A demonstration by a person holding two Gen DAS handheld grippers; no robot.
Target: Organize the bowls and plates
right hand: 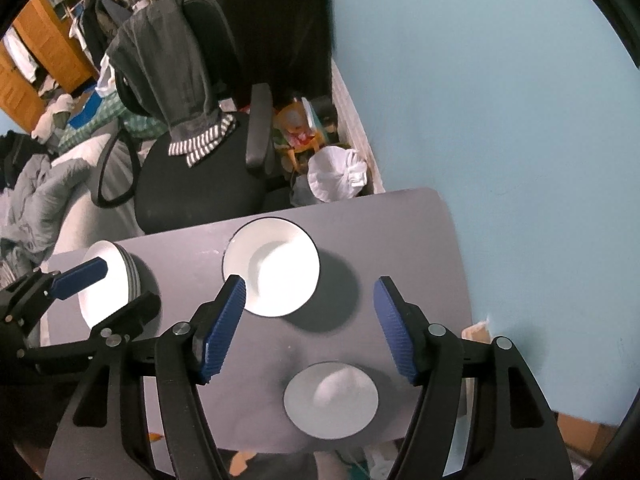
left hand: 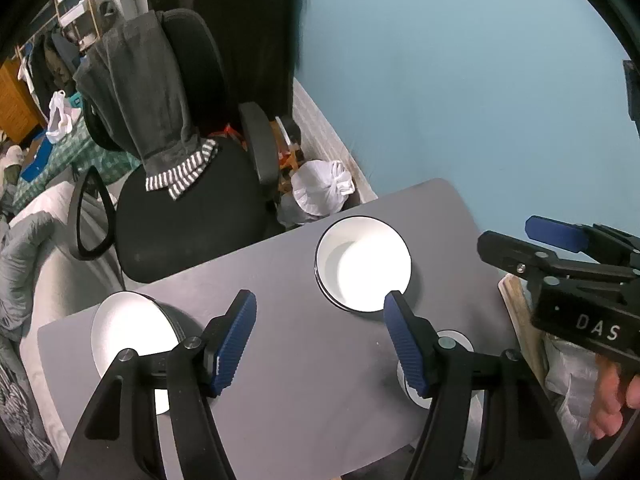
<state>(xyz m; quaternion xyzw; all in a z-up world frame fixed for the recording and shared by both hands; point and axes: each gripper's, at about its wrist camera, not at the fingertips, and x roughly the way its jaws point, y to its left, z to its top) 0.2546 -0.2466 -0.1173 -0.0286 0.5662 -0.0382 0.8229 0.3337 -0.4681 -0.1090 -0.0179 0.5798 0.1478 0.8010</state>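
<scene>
White black-rimmed bowls [right hand: 272, 266], seemingly stacked, on grey table [right hand: 400, 240]. Left gripper [left hand: 320, 336] and right gripper [right hand: 308, 316] hover above, jaws apart, empty.

- The stack of plates [left hand: 132, 328] to the left of the left gripper [left hand: 320, 340] is partly hidden behind its left arm.
- The small white dish [left hand: 456, 340] under its right finger [left hand: 408, 344] is mostly covered.
- A hand [left hand: 612, 400] is cut by the frame's right edge.
- Something orange [right hand: 154, 436] below the right gripper [right hand: 308, 328], perhaps a scrap, is too small to tell.
</scene>
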